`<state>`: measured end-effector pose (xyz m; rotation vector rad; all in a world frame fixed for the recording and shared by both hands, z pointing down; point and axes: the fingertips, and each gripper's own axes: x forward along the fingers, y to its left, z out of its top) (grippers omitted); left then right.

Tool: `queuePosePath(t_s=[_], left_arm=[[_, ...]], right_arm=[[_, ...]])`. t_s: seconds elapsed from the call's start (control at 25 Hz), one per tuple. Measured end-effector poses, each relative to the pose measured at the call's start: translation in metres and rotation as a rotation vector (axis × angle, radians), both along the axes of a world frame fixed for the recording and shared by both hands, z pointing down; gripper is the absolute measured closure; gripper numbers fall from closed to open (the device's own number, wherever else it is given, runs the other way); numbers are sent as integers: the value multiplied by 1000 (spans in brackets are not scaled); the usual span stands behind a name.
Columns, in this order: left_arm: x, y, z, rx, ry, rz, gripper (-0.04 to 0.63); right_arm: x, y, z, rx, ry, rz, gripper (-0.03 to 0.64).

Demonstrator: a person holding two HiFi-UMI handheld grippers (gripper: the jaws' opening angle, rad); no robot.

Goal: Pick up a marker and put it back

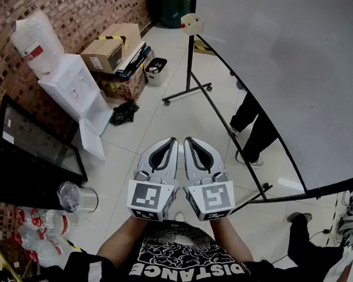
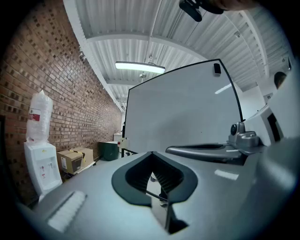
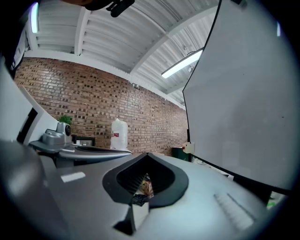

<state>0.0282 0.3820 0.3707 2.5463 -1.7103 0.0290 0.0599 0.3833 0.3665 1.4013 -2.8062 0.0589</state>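
Brick wall (image 1: 71, 3) at our left, whiteboard (image 1: 290, 73) at right, tiled floor (image 1: 184, 117) between; water dispenser (image 1: 71, 88) beside cardboard boxes (image 1: 107, 51). Our left gripper (image 1: 174, 141) and right gripper (image 1: 188, 140): jaws together.

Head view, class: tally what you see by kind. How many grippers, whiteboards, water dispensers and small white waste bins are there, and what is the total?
grippers: 2 (left gripper, right gripper)
whiteboard: 1
water dispenser: 1
waste bin: 1
Total: 5
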Motion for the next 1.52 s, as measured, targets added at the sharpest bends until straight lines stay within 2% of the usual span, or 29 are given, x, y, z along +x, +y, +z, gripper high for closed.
queuePosePath(t_s=[0.44, 0.6, 1.16, 1.52], left_arm=[[0, -58, 3, -19, 12, -13, 589], [-6, -85, 3, -4, 16, 2, 589], [-50, -214, 3, -35, 66, 76, 589], [-87, -297, 0, -38, 70, 101, 589]], right_arm=[[3, -58, 8, -7, 26, -4, 617], [-5, -84, 5, -1, 24, 2, 617], [-51, -210, 4, -27, 87, 65, 617], [-88, -293, 5, -27, 101, 81, 617]])
